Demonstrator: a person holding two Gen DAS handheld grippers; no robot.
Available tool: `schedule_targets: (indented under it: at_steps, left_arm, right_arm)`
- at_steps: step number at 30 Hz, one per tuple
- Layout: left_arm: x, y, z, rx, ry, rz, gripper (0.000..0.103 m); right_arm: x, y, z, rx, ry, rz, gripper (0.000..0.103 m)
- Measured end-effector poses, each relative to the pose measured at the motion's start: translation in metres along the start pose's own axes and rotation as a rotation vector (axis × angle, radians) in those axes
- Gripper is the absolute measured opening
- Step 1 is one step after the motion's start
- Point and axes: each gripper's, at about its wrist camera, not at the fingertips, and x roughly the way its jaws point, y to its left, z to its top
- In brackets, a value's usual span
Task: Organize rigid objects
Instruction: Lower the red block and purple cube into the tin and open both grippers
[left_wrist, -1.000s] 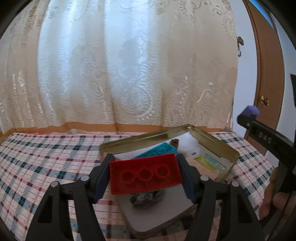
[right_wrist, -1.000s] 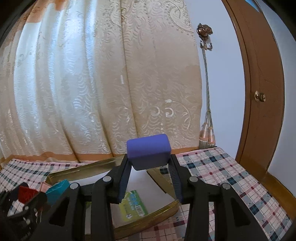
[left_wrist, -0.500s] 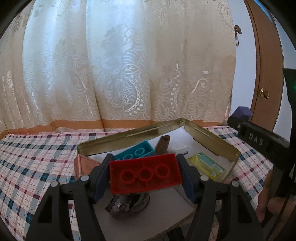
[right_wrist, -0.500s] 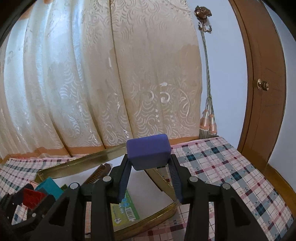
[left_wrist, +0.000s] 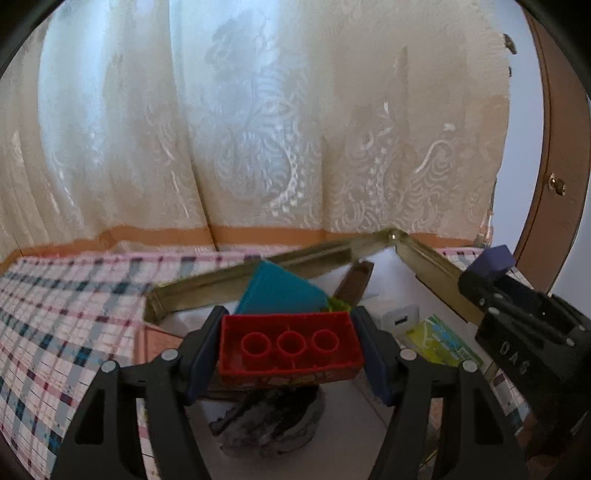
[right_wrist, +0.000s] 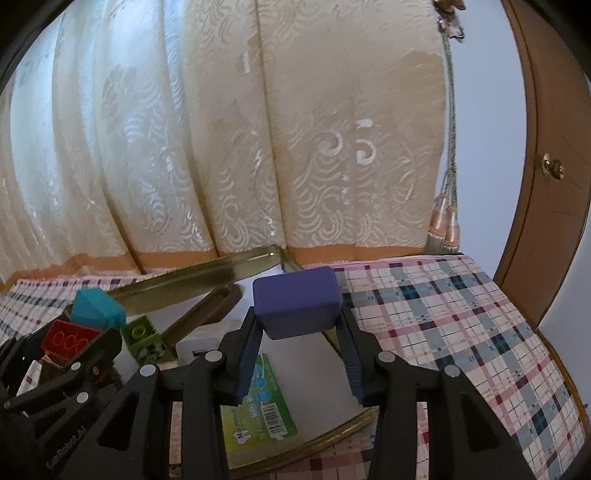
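My left gripper (left_wrist: 290, 343) is shut on a red building brick (left_wrist: 290, 345), held over the gold metal tray (left_wrist: 428, 258). My right gripper (right_wrist: 297, 328) is shut on a purple block (right_wrist: 297, 306) above the tray's right side (right_wrist: 207, 273). In the tray lie a teal brick (left_wrist: 280, 291), a green brick (right_wrist: 142, 338), a brown comb-like piece (right_wrist: 207, 310), a white adapter (left_wrist: 400, 315), a green card (right_wrist: 264, 410) and a dark crumpled object (left_wrist: 269, 421). The left gripper with the red brick also shows in the right wrist view (right_wrist: 68, 338), and the right gripper in the left wrist view (left_wrist: 491, 266).
The tray sits on a plaid tablecloth (right_wrist: 443, 314). A lace curtain (left_wrist: 258, 129) hangs close behind the table. A wooden door (right_wrist: 554, 147) with a knob is on the right. A pink flat piece (left_wrist: 157, 341) lies at the tray's left edge.
Both grippers have moved forward and lower over the tray, still holding their blocks. The teal brick now stands tilted up, and a green brick shows beside it.
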Motion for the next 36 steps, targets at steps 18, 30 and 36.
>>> schedule_targets:
  at_steps: [18, 30, 36]
  left_arm:
    - [0.004, -0.004, -0.001, 0.047, 0.038, 0.012, 0.067]
    - [0.024, 0.008, 0.005, -0.042, 0.191, -0.044, 0.067]
    - [0.024, 0.008, 0.004, -0.058, 0.193, -0.051, 0.067]
  right_arm:
    - [0.026, 0.017, -0.008, -0.019, 0.136, 0.042, 0.044]
    - [0.047, 0.024, -0.007, -0.043, 0.192, 0.013, 0.043]
    - [0.056, 0.026, -0.003, -0.053, 0.209, 0.013, 0.04]
